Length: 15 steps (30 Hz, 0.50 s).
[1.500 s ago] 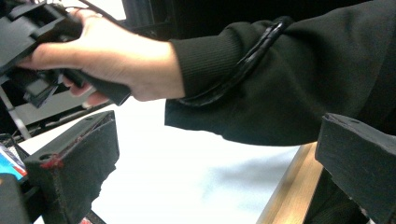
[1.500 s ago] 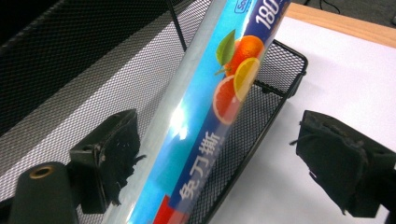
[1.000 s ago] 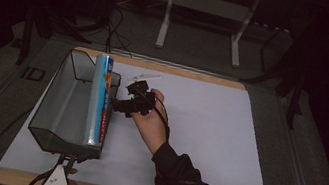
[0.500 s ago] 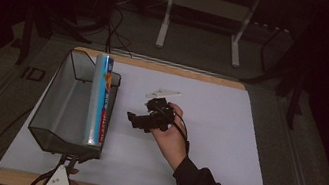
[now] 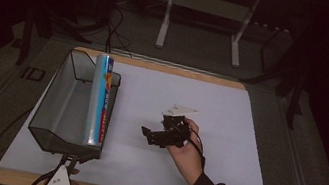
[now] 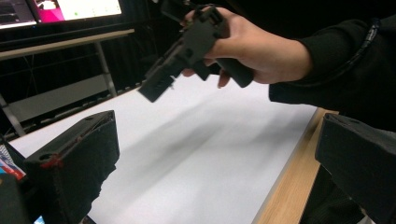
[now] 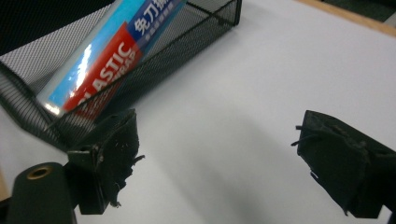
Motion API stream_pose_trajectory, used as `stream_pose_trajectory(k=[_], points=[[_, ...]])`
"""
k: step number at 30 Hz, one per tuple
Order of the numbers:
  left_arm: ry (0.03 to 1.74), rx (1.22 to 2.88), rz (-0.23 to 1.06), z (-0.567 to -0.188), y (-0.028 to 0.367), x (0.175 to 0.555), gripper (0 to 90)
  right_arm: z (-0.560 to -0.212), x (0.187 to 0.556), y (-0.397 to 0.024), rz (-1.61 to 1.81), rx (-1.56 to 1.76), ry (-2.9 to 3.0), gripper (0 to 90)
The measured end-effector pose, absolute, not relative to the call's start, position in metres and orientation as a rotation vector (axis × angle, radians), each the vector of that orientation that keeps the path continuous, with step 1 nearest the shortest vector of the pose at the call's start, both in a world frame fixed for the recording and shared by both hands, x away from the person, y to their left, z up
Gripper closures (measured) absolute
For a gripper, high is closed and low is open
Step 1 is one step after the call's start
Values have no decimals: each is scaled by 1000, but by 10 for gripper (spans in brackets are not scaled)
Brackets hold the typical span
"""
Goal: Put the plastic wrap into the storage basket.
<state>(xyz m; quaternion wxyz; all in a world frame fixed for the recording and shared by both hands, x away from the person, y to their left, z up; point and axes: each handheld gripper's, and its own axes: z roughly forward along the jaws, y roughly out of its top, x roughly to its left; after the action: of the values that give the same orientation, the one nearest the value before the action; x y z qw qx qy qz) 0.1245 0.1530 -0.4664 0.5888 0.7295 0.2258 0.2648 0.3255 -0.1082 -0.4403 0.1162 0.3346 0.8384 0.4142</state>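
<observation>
Plastic wrap box (image 5: 99, 99), lying along right wall of black mesh basket (image 5: 56, 105) at table's left. Label partly readable: "PLASTIC WRAP" plus Chinese characters, rest cut off. Right gripper (image 5: 151, 136) over bare white sheet (image 5: 226, 133), near basket, jaws wide apart, empty. Left gripper (image 5: 70, 165) at basket's near end, half cut off; jaws apart, empty.

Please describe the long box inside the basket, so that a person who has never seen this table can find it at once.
On the white table, a dark mesh basket stands at the left edge. The box lies along the basket's right wall, running from front to back. It is the one colourful thing there: a long blue and red plastic wrap box with white lettering.
</observation>
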Motion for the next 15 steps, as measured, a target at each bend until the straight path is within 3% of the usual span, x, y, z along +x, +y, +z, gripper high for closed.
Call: stream_pose_trajectory(k=[15], points=[[525,1704,618,-467,152,125,6,-462,305,-153,1164,1021,2449,125]])
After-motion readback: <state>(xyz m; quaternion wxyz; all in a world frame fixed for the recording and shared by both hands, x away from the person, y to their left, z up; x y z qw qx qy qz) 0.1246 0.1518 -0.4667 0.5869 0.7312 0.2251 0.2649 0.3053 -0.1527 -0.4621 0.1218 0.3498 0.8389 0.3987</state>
